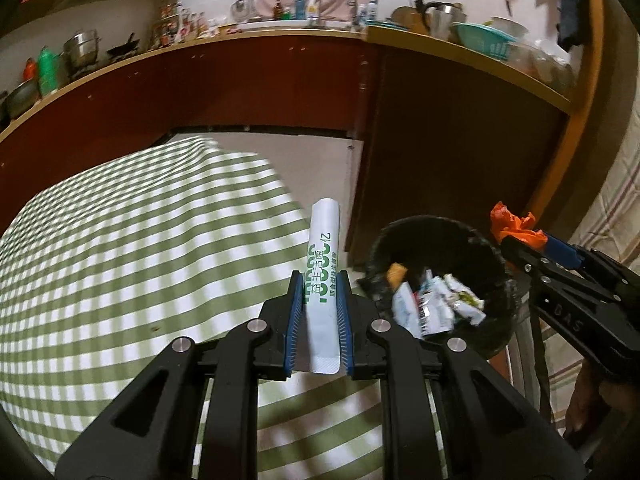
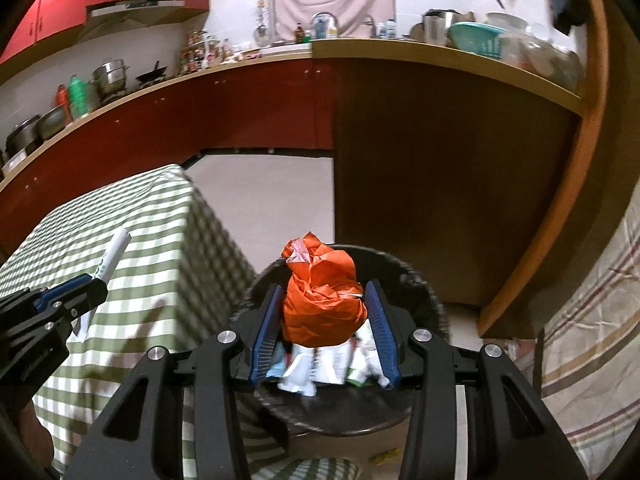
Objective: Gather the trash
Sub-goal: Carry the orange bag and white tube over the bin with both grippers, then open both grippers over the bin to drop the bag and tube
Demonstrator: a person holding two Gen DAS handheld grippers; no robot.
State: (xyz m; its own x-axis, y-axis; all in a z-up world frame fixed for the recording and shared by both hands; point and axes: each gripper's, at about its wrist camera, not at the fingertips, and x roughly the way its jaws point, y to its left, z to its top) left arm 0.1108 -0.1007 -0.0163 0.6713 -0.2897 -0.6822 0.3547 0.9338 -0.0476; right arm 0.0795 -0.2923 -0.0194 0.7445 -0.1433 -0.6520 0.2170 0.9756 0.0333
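My left gripper (image 1: 319,280) is shut on a white stick packet (image 1: 323,248) with green print, which pokes forward above the checked tablecloth (image 1: 120,260) near its right edge. In the right wrist view the same left gripper (image 2: 86,286) and its stick packet (image 2: 114,252) show at the left. My right gripper (image 2: 322,300) is shut on a crumpled orange plastic bag (image 2: 322,300), held directly over the black trash bin (image 2: 424,300). The bin (image 1: 496,264) stands on the floor right of the table and holds several wrappers (image 1: 436,304). The orange bag (image 1: 516,226) and right gripper (image 1: 520,246) appear at its far rim.
Dark red kitchen cabinets (image 1: 260,80) with a wooden counter (image 1: 460,46) run behind the table, crowded with pots, bottles and a teal basket (image 1: 482,42). Bare floor (image 2: 264,200) lies between the table and the cabinets. A plaid cloth (image 2: 592,320) hangs at the right.
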